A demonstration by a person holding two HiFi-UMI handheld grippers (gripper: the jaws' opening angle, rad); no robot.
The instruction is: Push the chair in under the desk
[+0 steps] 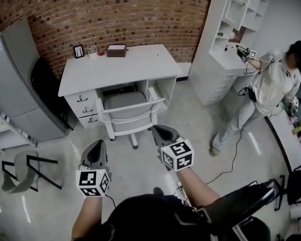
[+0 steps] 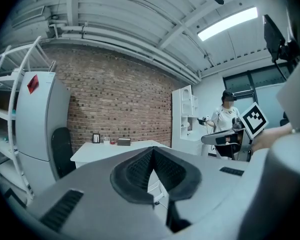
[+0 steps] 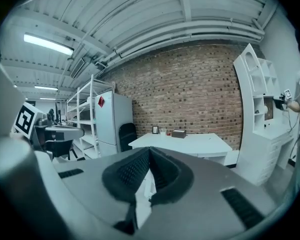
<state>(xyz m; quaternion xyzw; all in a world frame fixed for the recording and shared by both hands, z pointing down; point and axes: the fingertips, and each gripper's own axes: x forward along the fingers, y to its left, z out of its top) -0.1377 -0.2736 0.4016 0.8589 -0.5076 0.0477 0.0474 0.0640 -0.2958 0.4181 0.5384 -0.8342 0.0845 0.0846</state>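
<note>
closest in, the wearer's dark head and shoulders (image 1: 150,220) fill the bottom edge, forearms reaching out with a claw in each hand. now the room, big to small: brick wall (image 1: 115,14) across the back, pale floor (image 1: 190,119) below it, tall grey fridge (image 1: 20,79) on the left, white shelf unit (image 1: 226,39) on the right. white desk (image 1: 115,67) sits against the bricks dead centre, drawers down its left side. and there's the chair (image 1: 128,109), white frame, grey seat, seat tucked into the kneehole while its back and wheeled base poke out toward us. second person (image 1: 271,84) stands at the shelf unit, arm up. black chair (image 1: 45,84) is wedged between fridge and desk, and a grey chair (image 1: 22,169) lies tipped on the floor at left.

left gripper (image 1: 97,143) hangs short of the chair, clear floor between them, jaws pressed together; its own view shows the ribbed pads (image 2: 137,171) meeting with nothing pinched. right gripper (image 1: 158,129) sits just by the chair back's right corner, touching or not i cannot tell, jaws also squeezed tight on nothing. a thin cable (image 1: 231,164) trails over the floor on the right. smallest last, on the desk's far edge: brown box (image 1: 116,50), little picture frame (image 1: 79,50).
</note>
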